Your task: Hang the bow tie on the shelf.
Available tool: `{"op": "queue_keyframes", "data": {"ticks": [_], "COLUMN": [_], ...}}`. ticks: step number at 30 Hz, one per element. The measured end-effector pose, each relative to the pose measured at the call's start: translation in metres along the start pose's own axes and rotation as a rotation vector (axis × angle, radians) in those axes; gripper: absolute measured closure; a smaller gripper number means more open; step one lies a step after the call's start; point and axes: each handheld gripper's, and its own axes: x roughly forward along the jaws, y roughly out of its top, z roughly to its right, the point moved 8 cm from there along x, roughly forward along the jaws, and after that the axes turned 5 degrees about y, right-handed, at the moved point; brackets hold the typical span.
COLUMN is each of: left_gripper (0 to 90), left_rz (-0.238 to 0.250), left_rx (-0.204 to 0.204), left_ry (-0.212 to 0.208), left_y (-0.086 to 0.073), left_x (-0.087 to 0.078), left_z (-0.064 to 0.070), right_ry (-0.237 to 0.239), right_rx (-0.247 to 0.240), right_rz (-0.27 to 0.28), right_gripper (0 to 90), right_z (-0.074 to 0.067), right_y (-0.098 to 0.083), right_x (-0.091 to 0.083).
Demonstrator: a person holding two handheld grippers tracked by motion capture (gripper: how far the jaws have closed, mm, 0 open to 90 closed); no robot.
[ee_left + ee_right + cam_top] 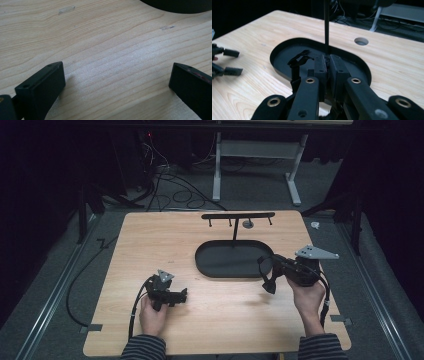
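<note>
Dangling from the shut right tongs (268, 276), a black strap (295, 66) overhangs the tray (210, 265).

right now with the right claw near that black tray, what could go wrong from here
The right claw seems to pinch the black looped strap only by an edge, so it could slip into the black oval tray. The thin black stand post rises right ahead of the claw; pushing forward could knock it.
</note>
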Motion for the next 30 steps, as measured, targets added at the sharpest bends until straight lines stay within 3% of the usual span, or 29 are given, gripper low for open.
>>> {"op": "queue_keyframes", "data": {"ticks": [4, 13, 17, 30], "left_gripper": [0.9, 0.8, 0.9, 0.8], "left_rz": [0.001, 0.0, 0.0, 0.0], "left_rx": [0.004, 0.004, 0.004, 0.005], "left_ry": [-0.004, -0.004, -0.004, -0.005], "left_y": [0.0, 0.0, 0.0, 0.0], "left_x": [0.0, 0.0, 0.0, 0.0], "left_z": [0.001, 0.001, 0.001, 0.001], "right_ry": [-0.008, 0.041, 0.047, 0.056], "right_rx": [0.009, -0.014, -0.036, -0.022], "right_rz": [0.018, 0.017, 0.022, 0.025], "right_gripper": [86.7, 86.7, 86.7, 86.7], "right_z": [0.004, 0.017, 0.019, 0.021], "right_y": [0.006, 0.023, 0.03, 0.045], "right_x": [-0.002, 0.012, 0.02, 0.042]}}
